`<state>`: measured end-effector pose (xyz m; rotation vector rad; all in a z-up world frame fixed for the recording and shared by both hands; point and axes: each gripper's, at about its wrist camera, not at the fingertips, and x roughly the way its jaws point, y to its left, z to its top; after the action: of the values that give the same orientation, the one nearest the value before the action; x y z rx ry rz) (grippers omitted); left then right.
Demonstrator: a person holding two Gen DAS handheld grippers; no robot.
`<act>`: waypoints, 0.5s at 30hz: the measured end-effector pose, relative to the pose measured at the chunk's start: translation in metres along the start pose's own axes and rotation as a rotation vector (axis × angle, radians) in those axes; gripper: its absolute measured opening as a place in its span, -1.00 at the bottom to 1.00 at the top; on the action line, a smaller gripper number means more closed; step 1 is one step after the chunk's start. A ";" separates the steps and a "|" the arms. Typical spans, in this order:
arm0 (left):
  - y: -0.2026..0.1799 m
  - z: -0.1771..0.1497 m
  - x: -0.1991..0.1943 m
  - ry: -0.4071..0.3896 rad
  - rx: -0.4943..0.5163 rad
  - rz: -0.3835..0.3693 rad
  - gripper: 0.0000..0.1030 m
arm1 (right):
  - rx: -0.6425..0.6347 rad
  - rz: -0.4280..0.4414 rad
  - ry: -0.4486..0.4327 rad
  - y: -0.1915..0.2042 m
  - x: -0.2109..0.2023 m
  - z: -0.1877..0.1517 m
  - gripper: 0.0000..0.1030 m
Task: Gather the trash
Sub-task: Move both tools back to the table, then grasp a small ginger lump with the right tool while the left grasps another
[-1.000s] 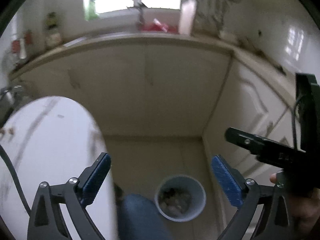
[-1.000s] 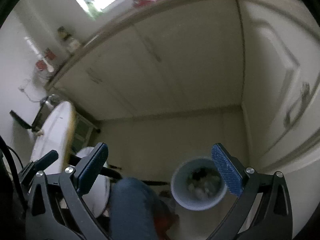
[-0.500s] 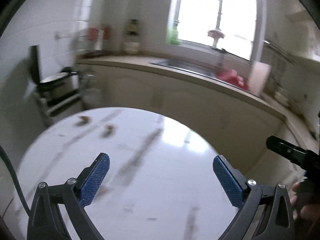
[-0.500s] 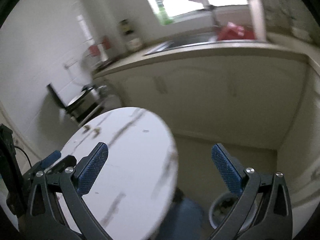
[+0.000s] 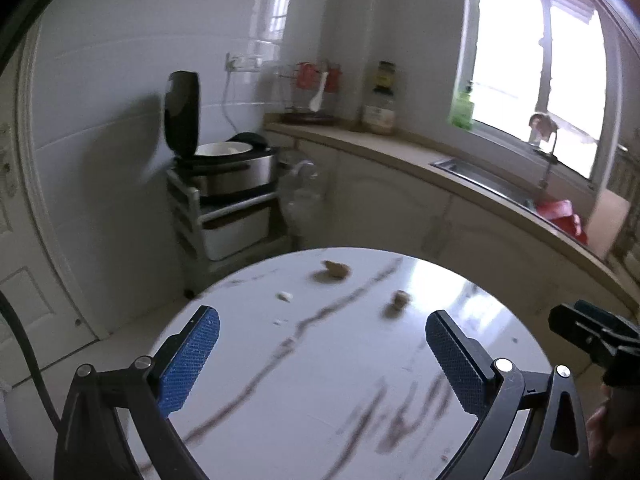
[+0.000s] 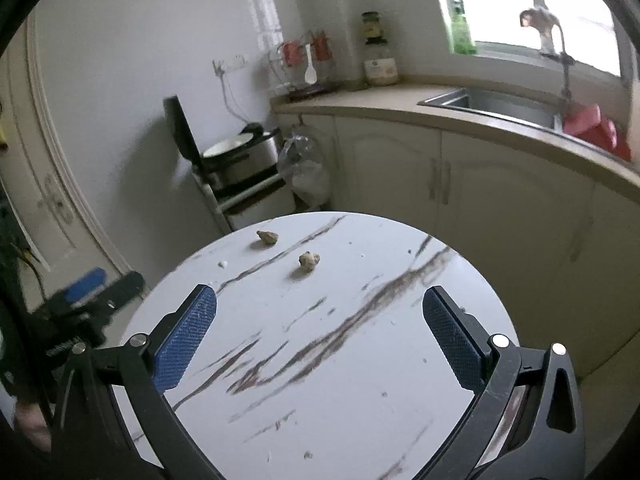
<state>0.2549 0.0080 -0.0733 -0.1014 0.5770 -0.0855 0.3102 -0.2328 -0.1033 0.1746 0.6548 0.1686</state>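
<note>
On a round white table [image 6: 360,360] with dark marble-like veins lie two crumpled tan scraps: one lumpy piece [image 6: 309,260] towards the far side, another [image 6: 267,236] just beyond it near the far rim, with a tiny white crumb [image 6: 222,264] to their left. Both the left gripper [image 5: 322,354] and right gripper [image 6: 319,340] hover over the near part, ridged blue pads spread wide, holding nothing. The left view is blurred.

Domestic kitchen: tiled wall; cream cabinets [image 6: 440,168] under a beige countertop [image 6: 400,108]; steel sink [image 6: 492,100] with tap below a window [image 5: 536,68]; rice cooker [image 5: 228,160], lid raised, on a trolley; round marble-pattern table [image 6: 320,360].
</note>
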 end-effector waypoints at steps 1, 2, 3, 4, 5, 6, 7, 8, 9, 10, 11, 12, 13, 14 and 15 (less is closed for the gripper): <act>0.003 0.003 0.007 0.005 -0.003 0.009 0.98 | -0.016 -0.010 0.009 0.005 0.009 0.002 1.00; 0.002 0.009 0.020 0.011 -0.005 0.015 0.98 | -0.023 -0.010 0.019 0.007 0.017 0.003 1.00; 0.003 0.013 0.028 0.016 -0.006 0.019 0.98 | -0.024 -0.011 0.034 0.008 0.027 0.005 1.00; 0.004 0.015 0.036 0.023 -0.004 0.024 0.98 | -0.026 -0.015 0.049 0.008 0.037 0.007 1.00; 0.001 0.020 0.046 0.033 0.000 0.029 0.98 | -0.030 -0.017 0.061 0.007 0.044 0.008 1.00; -0.002 0.025 0.056 0.043 0.005 0.037 0.98 | -0.035 -0.019 0.077 0.008 0.053 0.009 1.00; -0.003 0.026 0.064 0.052 0.012 0.047 0.98 | -0.040 -0.023 0.102 0.007 0.066 0.009 1.00; -0.005 0.031 0.074 0.060 0.017 0.052 0.98 | -0.042 -0.025 0.116 0.007 0.075 0.009 1.00; -0.008 0.035 0.085 0.070 0.021 0.055 0.98 | -0.043 -0.024 0.129 0.008 0.084 0.010 1.00; -0.010 0.038 0.096 0.087 0.027 0.057 0.98 | -0.047 -0.028 0.150 0.008 0.098 0.011 1.00; -0.012 0.043 0.110 0.103 0.031 0.058 0.98 | -0.049 -0.032 0.167 0.008 0.107 0.011 1.00; -0.014 0.045 0.121 0.117 0.038 0.061 0.98 | -0.052 -0.035 0.185 0.008 0.121 0.011 1.00; -0.017 0.048 0.133 0.132 0.044 0.064 0.98 | -0.055 -0.037 0.198 0.008 0.130 0.011 1.00; -0.019 0.053 0.147 0.145 0.050 0.065 0.98 | -0.059 -0.042 0.212 0.008 0.140 0.011 0.98; -0.020 0.059 0.160 0.156 0.053 0.064 0.98 | -0.062 -0.045 0.224 0.008 0.149 0.010 0.96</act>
<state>0.4199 -0.0254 -0.1081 -0.0243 0.7326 -0.0464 0.4324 -0.1945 -0.1814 0.0820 0.8751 0.1665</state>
